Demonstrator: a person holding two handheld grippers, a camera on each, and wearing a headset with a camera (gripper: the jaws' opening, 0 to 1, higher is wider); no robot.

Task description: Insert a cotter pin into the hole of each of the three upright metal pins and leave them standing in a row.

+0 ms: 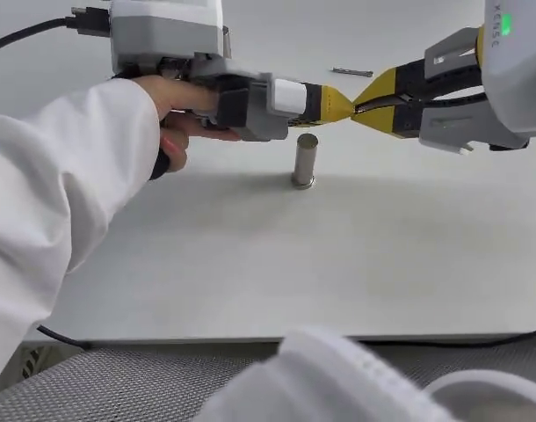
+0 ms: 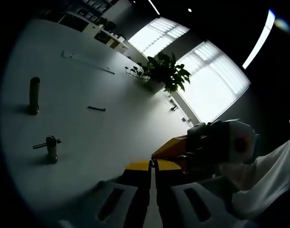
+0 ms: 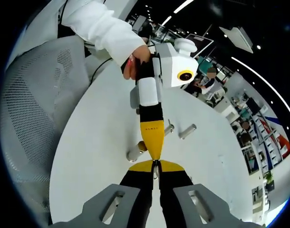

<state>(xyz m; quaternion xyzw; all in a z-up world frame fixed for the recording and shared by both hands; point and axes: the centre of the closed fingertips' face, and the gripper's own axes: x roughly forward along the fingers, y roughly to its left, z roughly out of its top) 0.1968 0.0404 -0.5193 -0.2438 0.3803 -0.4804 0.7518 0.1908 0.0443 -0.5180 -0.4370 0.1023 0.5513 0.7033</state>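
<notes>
My left gripper [image 1: 338,104], held by a hand in a white sleeve, comes in from the left, and my right gripper [image 1: 366,106] from the right. Their yellow tips touch point to point above the table, both shut. In the right gripper view a thin grey sliver shows between my right gripper's [image 3: 155,167] jaws; I cannot tell if it is a cotter pin. One upright metal pin [image 1: 305,160] stands just below the tips. The left gripper view has a bare upright pin [image 2: 34,95], a pin with a cotter pin through it [image 2: 51,148], and a loose cotter pin [image 2: 96,109].
A loose cotter pin [image 1: 351,71] lies on the white table [image 1: 250,255] behind the grippers. A flat strip [image 2: 88,61] lies farther back, near a potted plant [image 2: 166,71]. A grey mesh chair [image 3: 31,118] sits at the table's near edge, and a black cable [image 1: 57,338] hangs there.
</notes>
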